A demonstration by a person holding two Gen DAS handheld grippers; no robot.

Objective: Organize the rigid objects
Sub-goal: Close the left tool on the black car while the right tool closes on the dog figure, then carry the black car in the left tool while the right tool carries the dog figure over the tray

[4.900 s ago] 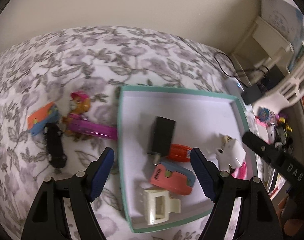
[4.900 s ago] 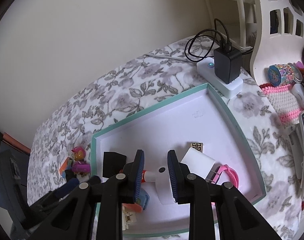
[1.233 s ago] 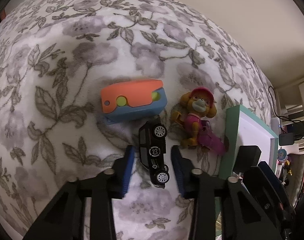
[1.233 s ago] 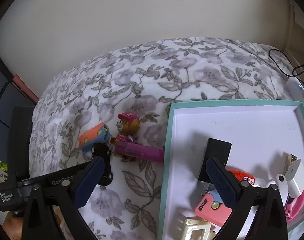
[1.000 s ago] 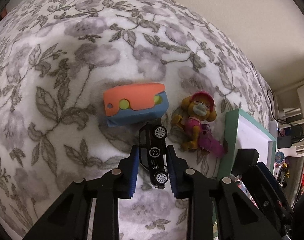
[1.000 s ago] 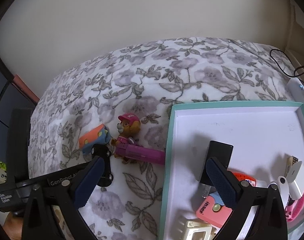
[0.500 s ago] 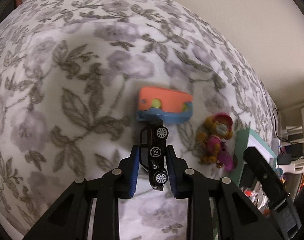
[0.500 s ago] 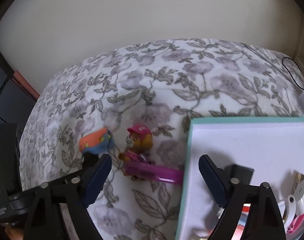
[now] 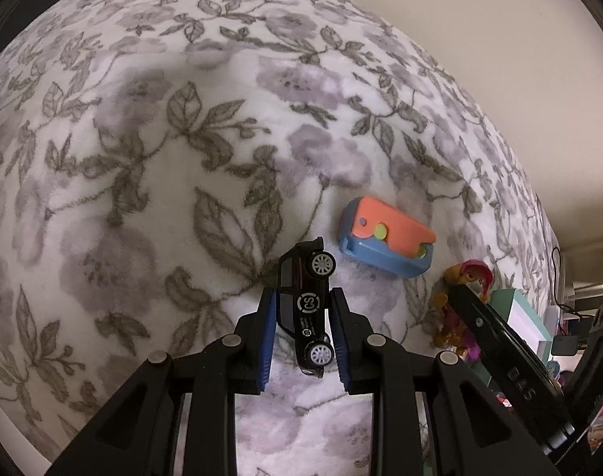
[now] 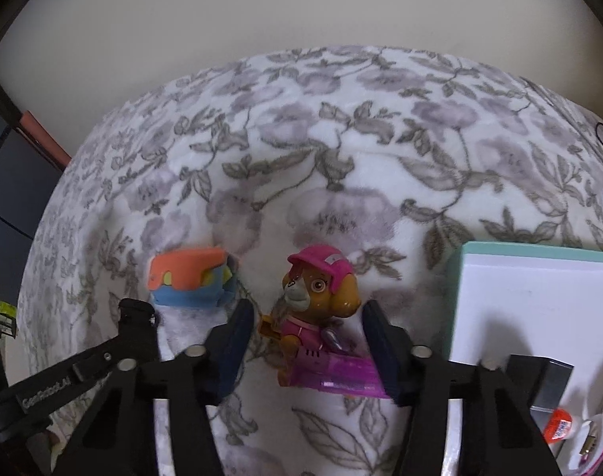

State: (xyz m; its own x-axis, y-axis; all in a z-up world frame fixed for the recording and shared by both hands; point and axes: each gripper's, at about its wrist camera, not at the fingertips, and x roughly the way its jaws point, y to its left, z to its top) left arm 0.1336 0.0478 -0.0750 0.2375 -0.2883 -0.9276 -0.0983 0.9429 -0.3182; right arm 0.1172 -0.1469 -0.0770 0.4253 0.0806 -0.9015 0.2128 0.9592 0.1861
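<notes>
- Lying at the right of the floral blanket (image 10: 341, 150), the tray (image 10: 539, 256) is white inside with a teal rim, and only its left part shows in the right wrist view.
- Contents visible at its lower right corner: a black block (image 10: 549, 382), an orange-capped piece (image 10: 557, 423) and some white and pink items, too cropped to identify with confidence.
- Left gripper (image 9: 303, 331): blue pads (image 9: 266, 337) pressed against both sides of the black car (image 9: 306, 307), which is clamped with its wheels facing the camera and its front end projecting beyond the fingertips; whether it touches the blanket cannot be told.
- Beyond and to the right of the car lies an orange-and-blue case (image 9: 386, 242), apart from it.
- Right gripper (image 10: 307, 335): jaws spread wide, grasping nothing, one finger on each side of the pup figure (image 10: 321, 297).
- Pup figure: pink cap, seated on a purple base (image 10: 333, 373), resting on the blanket between the case (image 10: 190, 277) and the tray, outside the tray.
- Left wrist view: the pup figure (image 9: 466, 277) is partly hidden behind the right gripper's finger, with the tray's teal corner (image 9: 515, 301) just beyond.
</notes>
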